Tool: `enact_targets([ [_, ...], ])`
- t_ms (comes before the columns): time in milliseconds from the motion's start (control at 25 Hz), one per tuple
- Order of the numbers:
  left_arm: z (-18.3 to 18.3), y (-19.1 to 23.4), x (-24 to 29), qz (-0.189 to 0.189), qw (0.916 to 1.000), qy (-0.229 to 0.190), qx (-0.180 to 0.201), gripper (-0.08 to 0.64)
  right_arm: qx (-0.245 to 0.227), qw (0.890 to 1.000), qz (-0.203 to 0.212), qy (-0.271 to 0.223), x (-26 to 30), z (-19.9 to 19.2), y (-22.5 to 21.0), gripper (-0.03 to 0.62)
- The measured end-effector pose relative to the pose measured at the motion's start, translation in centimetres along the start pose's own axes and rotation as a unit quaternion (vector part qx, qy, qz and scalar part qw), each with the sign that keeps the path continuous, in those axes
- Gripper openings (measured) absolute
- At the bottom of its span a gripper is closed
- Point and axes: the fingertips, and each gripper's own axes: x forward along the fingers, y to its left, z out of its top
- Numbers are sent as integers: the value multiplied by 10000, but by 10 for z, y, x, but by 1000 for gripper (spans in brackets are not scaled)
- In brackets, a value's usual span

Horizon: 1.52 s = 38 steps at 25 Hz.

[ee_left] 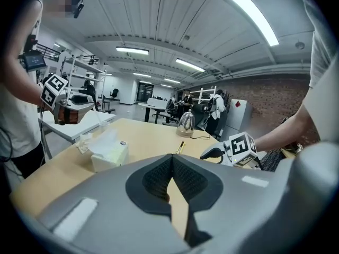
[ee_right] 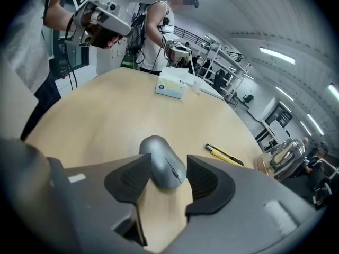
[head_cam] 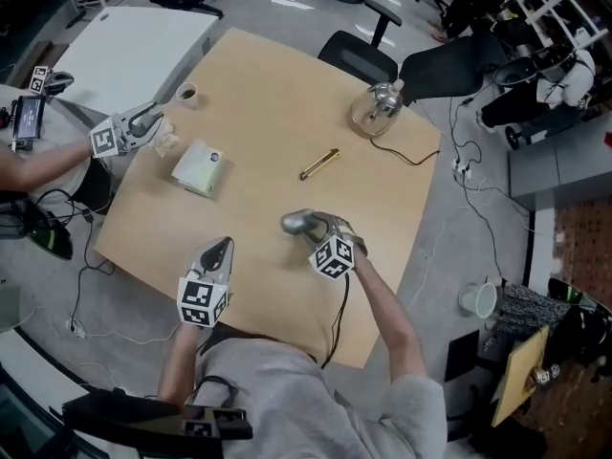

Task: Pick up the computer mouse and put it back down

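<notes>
Room: open workshop, office chair (head_cam: pixel 359 55) behind our table.
Containers: tissue box (head_cam: pixel 199 168), a tissue sticking up; glass jug (head_cam: pixel 376 111), contents unclear to us.
Table (head_cam: pixel 277 113): pale wood.
Mouse (ee_right: pixel 161 163): grey, rounded, lying on the table between our right gripper's (ee_right: pixel 168 168) parted jaws.
Left gripper (ee_left: pixel 172 165): jaws together, empty.

Head view looks steeply down on the table (head_cam: pixel 268 113); both gripper views look low across it.

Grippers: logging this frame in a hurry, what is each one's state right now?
Left gripper: jaws closed, empty.
Right gripper: jaws open, computer mouse between them, not clamped.
</notes>
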Motion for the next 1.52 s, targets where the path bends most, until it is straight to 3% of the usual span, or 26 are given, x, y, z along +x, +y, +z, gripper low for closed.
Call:
enact_targets([
  [280,-5,5,7,26,9999,91,-65,20,-182,9986,469,174,19,-7,1,281],
  [800,-8,11,17,72,9998,147,-129,20,-167,9955,904,215,37,-11,8,382],
  [960,-7,12,17,94,9997,158,-145,20,-246,9949,957,200,43,-8,11,373],
  [1040,-7,14,17,125,9996,178,-165,20,-122,9948,995,154,43,-7,8,393],
  [1520,-14,16,24,177,9990,323,-248,19,369,9858,1632,161,47,-9,9,374],
])
